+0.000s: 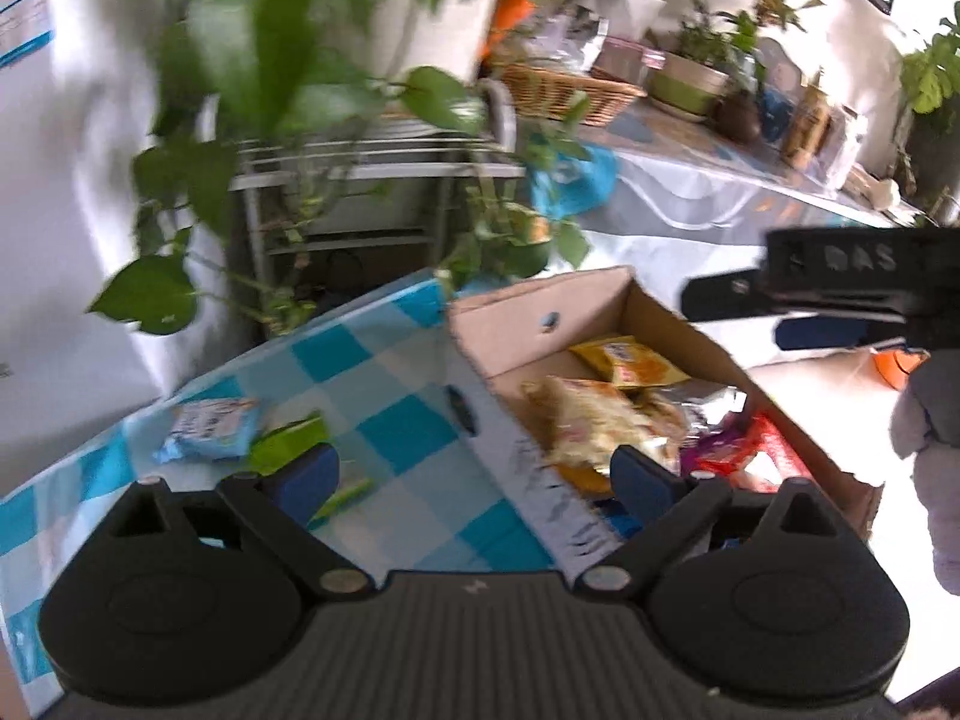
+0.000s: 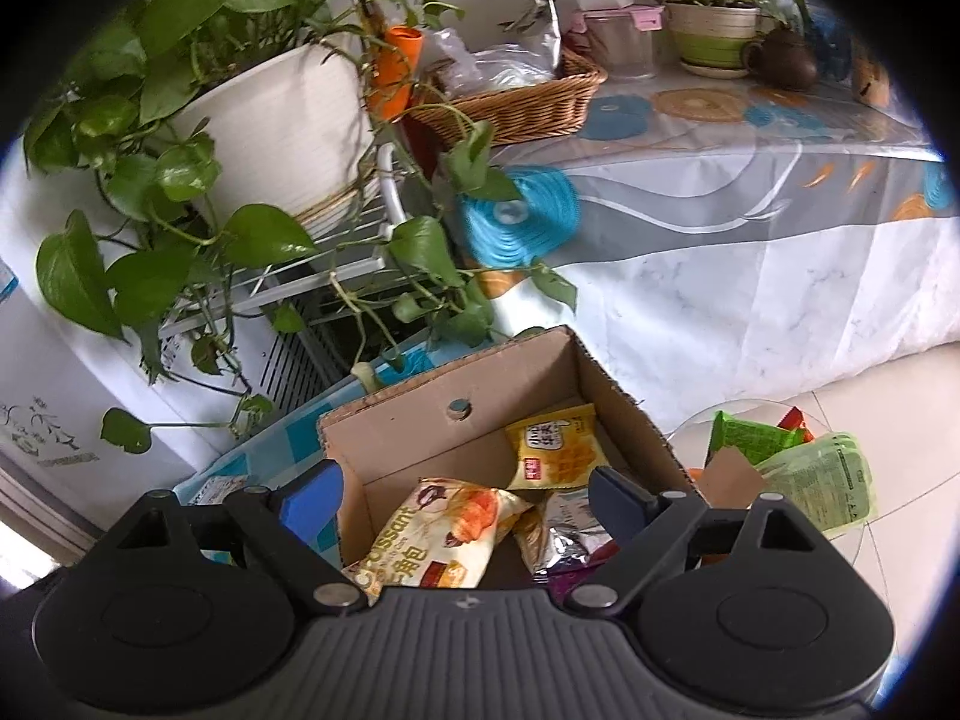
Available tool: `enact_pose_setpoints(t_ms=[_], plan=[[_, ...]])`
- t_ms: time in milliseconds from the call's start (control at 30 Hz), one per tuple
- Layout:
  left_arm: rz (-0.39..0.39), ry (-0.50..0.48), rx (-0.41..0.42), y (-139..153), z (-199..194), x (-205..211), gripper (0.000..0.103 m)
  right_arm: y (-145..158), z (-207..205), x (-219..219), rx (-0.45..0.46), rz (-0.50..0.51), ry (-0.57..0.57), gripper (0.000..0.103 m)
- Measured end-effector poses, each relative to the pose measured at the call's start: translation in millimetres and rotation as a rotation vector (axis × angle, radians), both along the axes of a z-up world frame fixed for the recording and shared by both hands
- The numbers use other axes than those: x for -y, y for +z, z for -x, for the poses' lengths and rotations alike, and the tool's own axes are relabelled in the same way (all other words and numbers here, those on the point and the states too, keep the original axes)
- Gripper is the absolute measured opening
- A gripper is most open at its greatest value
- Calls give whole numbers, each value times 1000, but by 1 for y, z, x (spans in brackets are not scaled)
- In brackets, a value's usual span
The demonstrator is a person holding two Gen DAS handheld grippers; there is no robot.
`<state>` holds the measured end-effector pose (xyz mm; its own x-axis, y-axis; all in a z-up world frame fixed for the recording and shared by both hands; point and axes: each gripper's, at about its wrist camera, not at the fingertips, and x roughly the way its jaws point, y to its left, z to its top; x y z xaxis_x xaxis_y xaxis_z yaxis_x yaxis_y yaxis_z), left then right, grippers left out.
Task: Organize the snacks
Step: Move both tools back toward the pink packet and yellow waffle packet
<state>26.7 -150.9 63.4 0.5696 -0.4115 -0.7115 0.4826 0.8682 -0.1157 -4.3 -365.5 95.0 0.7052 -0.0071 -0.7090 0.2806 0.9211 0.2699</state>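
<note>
A cardboard box (image 1: 528, 312) (image 2: 414, 414) stands on a blue-checked table (image 1: 384, 384) and holds several snack packs: a yellow pack (image 1: 630, 360) (image 2: 555, 447), a croissant pack (image 1: 594, 420) (image 2: 444, 531) and silver and purple wrappers (image 2: 564, 540). A light blue pack (image 1: 210, 426) and a green pack (image 1: 288, 444) lie on the table left of the box. My left gripper (image 1: 474, 474) is open and empty over the box's left wall. My right gripper (image 2: 465, 498) is open and empty above the box; it also shows in the left wrist view (image 1: 798, 306).
A big potted vine (image 2: 264, 102) on a white wire rack (image 1: 372, 174) hangs over the table's far side. A second table (image 2: 750, 192) carries a wicker basket (image 2: 516, 102) and pots. Green packs (image 2: 804, 468) lie on a small glass stand right of the box.
</note>
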Motion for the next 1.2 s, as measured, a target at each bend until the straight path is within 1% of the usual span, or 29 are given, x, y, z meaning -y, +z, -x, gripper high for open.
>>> enact_pose_setpoints(t_ms=[133,200,467,667,733,800,900,967,1100,1167,1200], plan=[[18,56,-6,4,-14,-28,97,-1,-3,-10,1,7,34,93],[32,65,-18,6,-21,-42,97,-1,-4,-17,5,10,61,93],[28,108,-38,6,-35,-90,97,-2,-4,-59,19,50,216,93],[34,136,-114,-11,-43,-112,97,-9,-2,-95,3,63,340,93],[28,126,-124,-16,-45,-116,97,-12,-1,-109,-3,73,390,93],[6,98,-119,-19,-45,-118,97,-14,0,-121,-7,70,458,93],[-7,53,-119,-26,-44,-124,97,-22,3,-143,-20,73,583,93],[-21,17,-114,-33,-44,-127,97,-30,6,-159,-45,72,681,93],[-102,-64,-98,-48,-38,-131,97,-49,16,-186,-93,123,841,93],[-163,-105,-86,-56,-34,-130,97,-58,20,-198,-121,153,910,93],[-181,-122,-81,-59,-33,-130,97,-62,22,-203,-130,174,942,93]])
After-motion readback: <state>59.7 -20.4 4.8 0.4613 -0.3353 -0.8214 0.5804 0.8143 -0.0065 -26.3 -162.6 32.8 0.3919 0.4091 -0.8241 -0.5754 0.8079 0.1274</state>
